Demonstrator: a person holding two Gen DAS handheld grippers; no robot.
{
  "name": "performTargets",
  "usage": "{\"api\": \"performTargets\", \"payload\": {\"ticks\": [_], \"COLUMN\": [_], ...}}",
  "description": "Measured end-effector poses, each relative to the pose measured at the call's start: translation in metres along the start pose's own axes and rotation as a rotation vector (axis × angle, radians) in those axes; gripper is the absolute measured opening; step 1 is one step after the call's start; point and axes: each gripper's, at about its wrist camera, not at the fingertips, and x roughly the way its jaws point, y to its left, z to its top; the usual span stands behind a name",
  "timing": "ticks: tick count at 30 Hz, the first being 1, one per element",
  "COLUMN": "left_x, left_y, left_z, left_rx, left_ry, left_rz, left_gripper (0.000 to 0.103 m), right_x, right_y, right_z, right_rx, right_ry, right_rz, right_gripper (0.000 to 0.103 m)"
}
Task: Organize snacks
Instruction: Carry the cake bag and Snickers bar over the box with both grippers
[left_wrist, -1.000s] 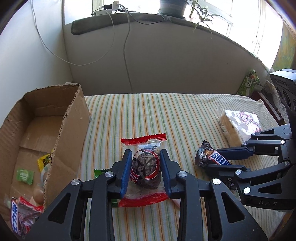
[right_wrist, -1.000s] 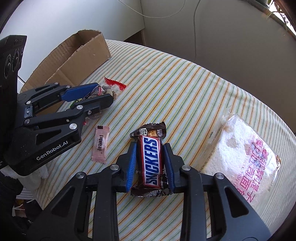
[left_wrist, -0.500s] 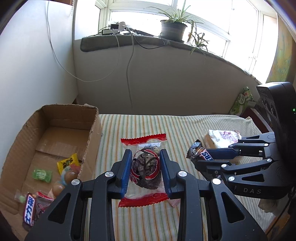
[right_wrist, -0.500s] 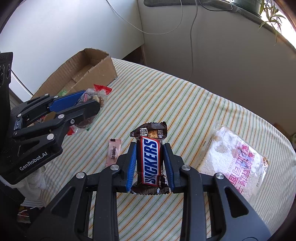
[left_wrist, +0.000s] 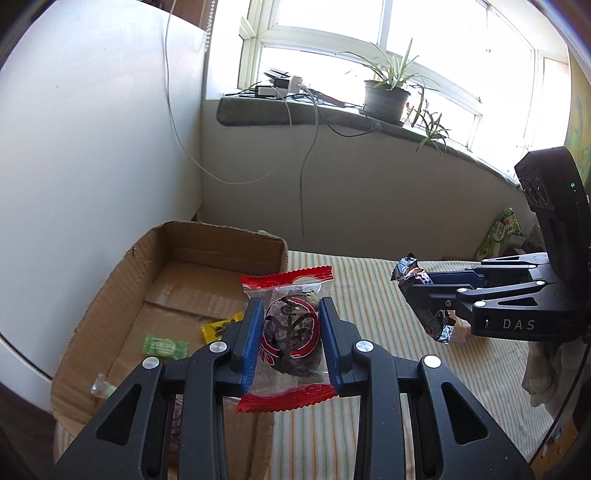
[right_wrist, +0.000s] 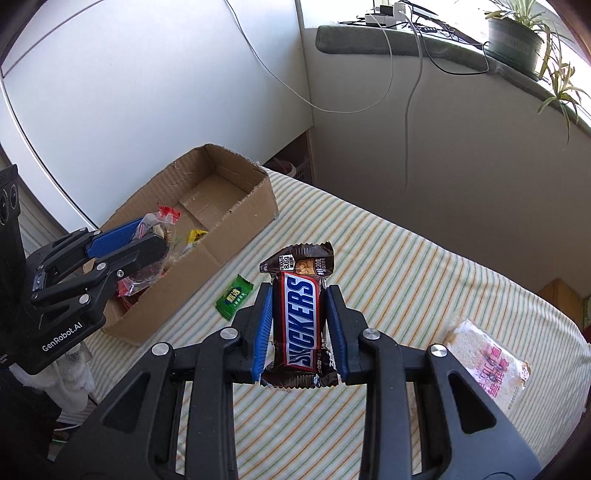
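My left gripper (left_wrist: 291, 325) is shut on a clear snack packet with red ends (left_wrist: 290, 332) and holds it in the air over the near right wall of the open cardboard box (left_wrist: 122, 280). It also shows in the right wrist view (right_wrist: 147, 243) above the box (right_wrist: 243, 214). My right gripper (right_wrist: 299, 314) is shut on a Snickers bar (right_wrist: 301, 314), held above the striped tablecloth (right_wrist: 406, 280). The bar shows crumpled in the left wrist view (left_wrist: 410, 273).
The box holds a green candy (left_wrist: 162, 345), a yellow packet (left_wrist: 218, 328) and other sweets. A green packet (right_wrist: 234, 297) lies on the cloth beside the box. A white bag with pink print (right_wrist: 487, 365) lies at the right. A wall and window sill stand behind.
Both grippers have risen with their snacks and moved left toward the box. The left gripper now hangs over the box wall instead of over the cloth.
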Motion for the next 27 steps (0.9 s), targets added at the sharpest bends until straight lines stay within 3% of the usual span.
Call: {"api": "performTargets", "payload": {"ticks": [13,27], "left_x": [-0.013,-0.018], "left_y": [0.056,0.091], "left_z": [-0.002,-0.005], "left_rx": [-0.070,-0.119], "left_ry": [-0.013,-0.010], "left_rz": [0.074,0.123], "left_gripper": [0.029,0.029], "right_x": [0.044,0.087], "right_y": [0.054,0.081], "right_z": [0.050,0.082], "right_rx": [-0.081,-0.111], "right_ry": [-0.006,0.014], "right_rz": [0.025,0.043], "right_gripper": [0.030,0.030]}}
